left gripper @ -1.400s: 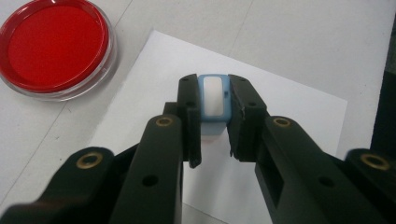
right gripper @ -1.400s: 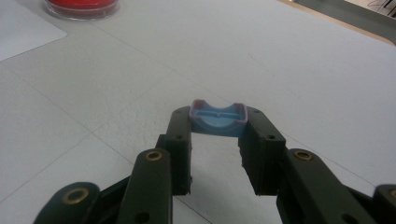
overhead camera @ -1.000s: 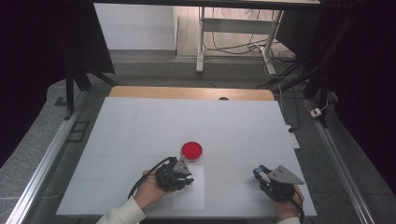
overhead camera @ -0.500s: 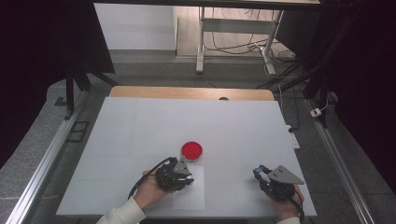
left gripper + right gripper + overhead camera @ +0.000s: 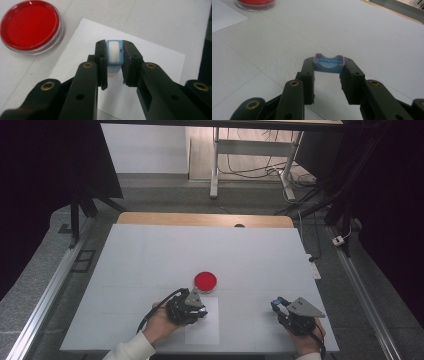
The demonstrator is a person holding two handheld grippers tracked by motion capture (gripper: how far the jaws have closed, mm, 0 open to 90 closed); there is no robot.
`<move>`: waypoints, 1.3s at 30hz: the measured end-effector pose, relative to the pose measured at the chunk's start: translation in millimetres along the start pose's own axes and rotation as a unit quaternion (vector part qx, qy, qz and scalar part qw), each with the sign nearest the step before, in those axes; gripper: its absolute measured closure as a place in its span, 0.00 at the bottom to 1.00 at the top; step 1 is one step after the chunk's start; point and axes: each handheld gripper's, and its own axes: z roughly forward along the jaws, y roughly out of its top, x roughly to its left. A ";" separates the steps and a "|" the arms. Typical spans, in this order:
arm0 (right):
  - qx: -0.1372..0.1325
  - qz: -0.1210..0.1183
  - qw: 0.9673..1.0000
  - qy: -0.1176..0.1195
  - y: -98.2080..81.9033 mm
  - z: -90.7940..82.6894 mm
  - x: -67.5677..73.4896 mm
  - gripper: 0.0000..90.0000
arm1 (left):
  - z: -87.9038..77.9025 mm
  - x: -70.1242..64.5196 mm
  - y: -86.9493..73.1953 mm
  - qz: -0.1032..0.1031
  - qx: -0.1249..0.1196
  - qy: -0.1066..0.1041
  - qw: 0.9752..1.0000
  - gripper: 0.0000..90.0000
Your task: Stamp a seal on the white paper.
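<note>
A round red ink pad (image 5: 205,280) in a clear dish lies near the middle of the white table (image 5: 150,255). Just in front of it lies a white sheet of paper (image 5: 202,330). My left gripper (image 5: 197,314) hovers over that sheet, shut on a small blue stamp with a white face (image 5: 114,53). The left gripper view has the red ink pad (image 5: 30,25) at its upper left and the paper (image 5: 155,60) under the jaws. Near the front right, my right gripper (image 5: 278,306) is shut on a blue cap with reddish edges (image 5: 328,64), held just above the table.
A wooden strip (image 5: 200,219) borders the table's far edge. Aluminium rails run along the left (image 5: 45,300) and right (image 5: 360,285) sides. Beyond the table stand a metal frame (image 5: 215,165) and loose cables (image 5: 310,195) on the floor.
</note>
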 end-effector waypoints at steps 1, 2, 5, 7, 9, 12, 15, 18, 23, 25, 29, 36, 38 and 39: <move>0.000 0.000 1.000 0.000 -0.1 0.0 -0.3 0.72 | -1.9 0.3 0.1 0.000 -0.004 0.002 1.000 0.84; -0.001 0.000 1.000 0.000 -0.2 0.0 -0.7 0.72 | -4.1 1.0 0.3 -0.004 -0.013 0.001 1.000 0.84; -0.002 0.003 1.000 0.000 -0.5 -0.3 -1.8 0.72 | -12.0 2.7 1.9 -0.009 -0.031 -0.002 0.999 0.84; -0.001 0.003 1.000 0.000 -0.6 -0.6 -2.2 0.72 | -16.7 2.5 2.6 -0.015 -0.043 -0.002 0.999 0.84; -0.002 0.004 1.000 0.001 -0.6 -0.6 -1.9 0.72 | -21.1 3.4 2.8 -0.021 -0.056 -0.008 0.998 0.84; -0.002 0.003 1.000 0.000 -0.3 -0.5 -1.4 0.72 | -28.6 5.7 2.7 -0.039 -0.080 -0.015 0.996 0.84; -0.002 0.002 1.000 0.000 -0.2 -0.5 -1.4 0.72 | -38.5 10.1 1.5 -0.052 -0.103 -0.020 0.993 0.84; -0.001 0.001 1.000 -0.002 -0.1 -0.6 -1.4 0.72 | -47.9 14.4 0.1 -0.064 -0.121 -0.020 0.990 0.84; -0.002 0.000 1.000 -0.002 0.1 -0.6 -1.2 0.72 | -61.8 19.5 -2.3 -0.078 -0.145 -0.016 0.986 0.84; -0.001 -0.001 1.000 -0.005 0.1 -0.7 -1.0 0.72 | -66.3 20.9 -3.0 -0.083 -0.152 -0.015 0.985 0.84; -0.003 0.000 1.000 -0.001 0.0 -0.2 -0.8 0.72 | -73.7 22.7 -3.4 -0.086 -0.164 -0.013 0.983 0.84; -0.004 -0.001 1.000 0.001 0.1 0.8 -0.6 0.72 | -83.5 26.3 -5.4 -0.097 -0.182 -0.002 0.978 0.84; -0.005 -0.001 1.000 0.002 0.4 0.5 -0.1 0.72 | -83.4 25.7 -5.2 -0.098 -0.185 -0.001 0.978 0.84; -0.005 -0.002 1.000 0.002 0.6 0.3 0.0 0.72 | -83.2 25.3 -4.8 -0.097 -0.184 -0.002 0.978 0.84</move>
